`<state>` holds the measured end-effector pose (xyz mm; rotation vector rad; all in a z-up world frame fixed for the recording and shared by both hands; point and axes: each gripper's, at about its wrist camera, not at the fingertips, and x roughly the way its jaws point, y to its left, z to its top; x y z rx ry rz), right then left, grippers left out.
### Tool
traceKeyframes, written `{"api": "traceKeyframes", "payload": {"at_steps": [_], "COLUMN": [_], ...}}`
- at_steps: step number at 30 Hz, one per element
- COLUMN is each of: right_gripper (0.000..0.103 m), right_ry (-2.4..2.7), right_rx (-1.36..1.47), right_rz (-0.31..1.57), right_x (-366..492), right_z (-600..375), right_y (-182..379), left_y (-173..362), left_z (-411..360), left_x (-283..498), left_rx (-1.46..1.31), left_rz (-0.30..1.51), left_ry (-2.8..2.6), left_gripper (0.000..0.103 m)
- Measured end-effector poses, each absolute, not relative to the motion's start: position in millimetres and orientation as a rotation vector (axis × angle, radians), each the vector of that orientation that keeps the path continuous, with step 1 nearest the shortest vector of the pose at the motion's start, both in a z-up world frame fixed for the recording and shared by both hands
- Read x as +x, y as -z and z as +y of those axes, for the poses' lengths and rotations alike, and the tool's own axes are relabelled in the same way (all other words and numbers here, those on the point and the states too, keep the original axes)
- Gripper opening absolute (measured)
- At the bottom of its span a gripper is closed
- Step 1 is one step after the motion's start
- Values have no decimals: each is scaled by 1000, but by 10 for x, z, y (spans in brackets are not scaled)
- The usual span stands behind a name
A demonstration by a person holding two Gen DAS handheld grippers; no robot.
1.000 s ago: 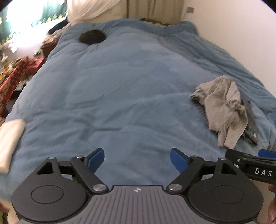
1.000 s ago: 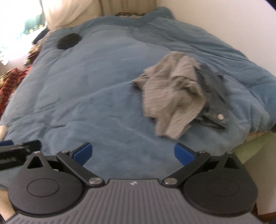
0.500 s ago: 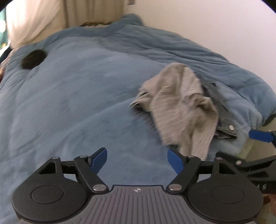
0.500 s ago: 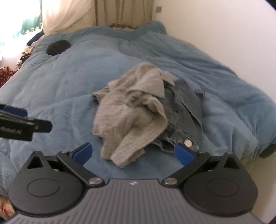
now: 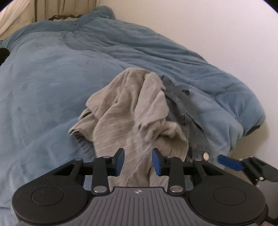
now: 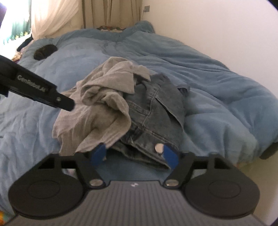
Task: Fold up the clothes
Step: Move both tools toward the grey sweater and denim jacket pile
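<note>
On the blue duvet [image 5: 52,78], the grey top [image 5: 125,111] trails toward the camera.

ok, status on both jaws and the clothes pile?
Left gripper jaws closing around grey top, not yet clamped. Right gripper closing at denim garment hem, no grip. Grey lies over denim, nothing else in the way.

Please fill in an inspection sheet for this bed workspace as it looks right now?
Surface: blue duvet, rumpled, covering the bed.
Job's things: grey top crumpled, lying partly over a denim garment.
Clutter: dark object near the far end.
Grippers: left tongs closing, grey top between them; right tongs closing at the denim edge, pads not yet pressing.
Cables: nothing seen.
Surroundings: white wall to the right, curtains beyond the bed.
</note>
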<state>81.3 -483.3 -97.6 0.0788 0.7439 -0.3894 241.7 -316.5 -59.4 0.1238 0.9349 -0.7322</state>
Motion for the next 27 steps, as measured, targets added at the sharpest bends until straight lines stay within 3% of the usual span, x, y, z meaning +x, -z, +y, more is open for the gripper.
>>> {"api": "traceKeyframes", "payload": {"at_steps": [2, 7, 9, 10, 11, 27], "right_gripper": [55, 50, 35, 16, 3, 2], "right_ry": [374, 313, 286, 276, 273, 16], "right_rx": [57, -8, -6, -1, 7, 10], "right_rz": [725, 687, 691, 701, 711, 725], "right_x": [915, 1210, 1322, 1377, 1420, 1279], "right_z": [-4871, -4884, -4903, -4912, -4916, -3684], "right_y": [986, 1001, 1025, 1044, 1066, 822], "left_y": [616, 642, 654, 666, 685, 518], "left_z": [-3211, -3097, -2992, -2942, -2887, -1360], "left_x": [2445, 2406, 2381, 2371, 2362, 2050], "left_rx": [135, 170, 182, 188, 200, 39], "left_rz": [947, 952, 951, 951, 951, 894], "left_ry": [719, 714, 699, 689, 670, 568], "left_gripper": [34, 34, 34, 34, 34, 34]}}
